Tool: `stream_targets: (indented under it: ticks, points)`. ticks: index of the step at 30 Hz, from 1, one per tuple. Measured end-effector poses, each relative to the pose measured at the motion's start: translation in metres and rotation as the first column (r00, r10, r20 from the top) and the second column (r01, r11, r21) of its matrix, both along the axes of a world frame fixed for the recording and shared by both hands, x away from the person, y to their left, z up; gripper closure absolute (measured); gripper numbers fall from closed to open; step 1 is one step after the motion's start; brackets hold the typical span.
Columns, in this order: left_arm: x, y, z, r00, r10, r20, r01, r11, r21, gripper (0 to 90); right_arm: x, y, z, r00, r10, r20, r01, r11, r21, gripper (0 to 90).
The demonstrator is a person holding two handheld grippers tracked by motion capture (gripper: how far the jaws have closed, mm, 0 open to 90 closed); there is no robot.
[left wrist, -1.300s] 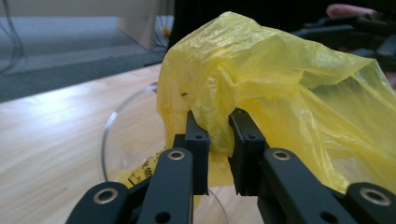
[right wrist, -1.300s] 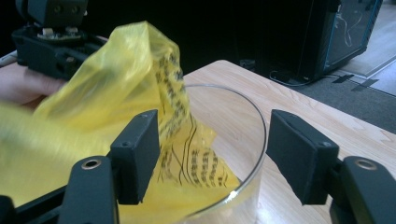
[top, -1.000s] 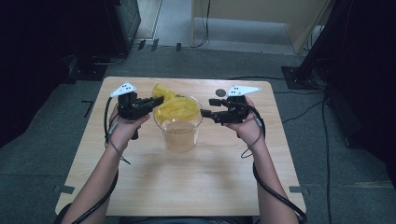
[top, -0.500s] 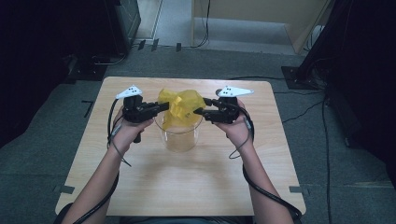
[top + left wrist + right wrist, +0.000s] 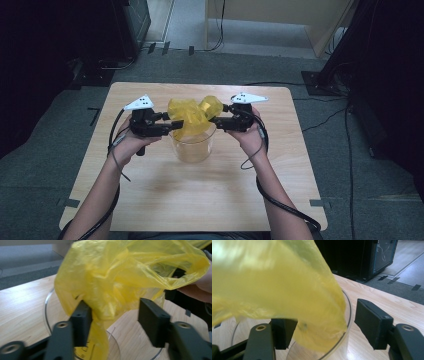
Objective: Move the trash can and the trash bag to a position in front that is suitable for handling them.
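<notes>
Two open tools, yellow bag between, over clear beaker

Two black tools w/ white 3-cornered plates, brass-ringed screw holes, black trailing cables; bare forearms.

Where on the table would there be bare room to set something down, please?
The near half of the table, between the forearms and the front edge, is bare, as are strips along the left and right edges. It is crowded at the middle back, where both grippers meet the yellow bag over the clear container.
</notes>
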State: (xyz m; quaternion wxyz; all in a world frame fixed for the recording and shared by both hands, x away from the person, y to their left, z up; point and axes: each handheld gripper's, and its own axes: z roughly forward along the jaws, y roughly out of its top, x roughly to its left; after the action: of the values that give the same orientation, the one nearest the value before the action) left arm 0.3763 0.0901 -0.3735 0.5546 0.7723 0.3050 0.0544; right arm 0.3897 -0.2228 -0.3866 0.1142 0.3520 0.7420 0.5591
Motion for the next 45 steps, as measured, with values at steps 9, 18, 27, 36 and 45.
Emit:
stream_targets:
  ticks: [9,18,27,36,45]
  points:
    - [-0.001,0.011,0.004,0.9998,0.004,0.019,-0.004,1.0,0.009,30.7,-0.002,-0.014,0.008,0.9999,0.011,-0.011,-0.011,0.999,0.047,39.6]
    - [-0.001,0.023,0.009,0.9987,0.029,0.042,-0.03,0.9996,0.004,29.6,-0.004,-0.018,0.01,0.9974,0.054,-0.048,-0.052,0.998,0.037,75.0]
    - [0.005,0.02,0.007,0.9909,0.1,0.09,-0.101,0.9948,0.012,29.8,-0.004,-0.014,0.011,0.9957,0.075,-0.055,-0.076,0.997,-0.017,44.3]
    - [0.012,0.005,0.007,0.9859,0.076,0.149,-0.08,0.9965,0.023,38.3,-0.014,-0.021,0.019,0.9941,0.088,-0.064,-0.089,0.996,-0.022,37.2]
    - [0.012,-0.004,0.004,0.9921,0.069,0.105,-0.074,0.9964,0.042,80.0,-0.019,-0.032,0.019,0.9905,0.094,-0.1,-0.098,0.995,-0.034,34.6]
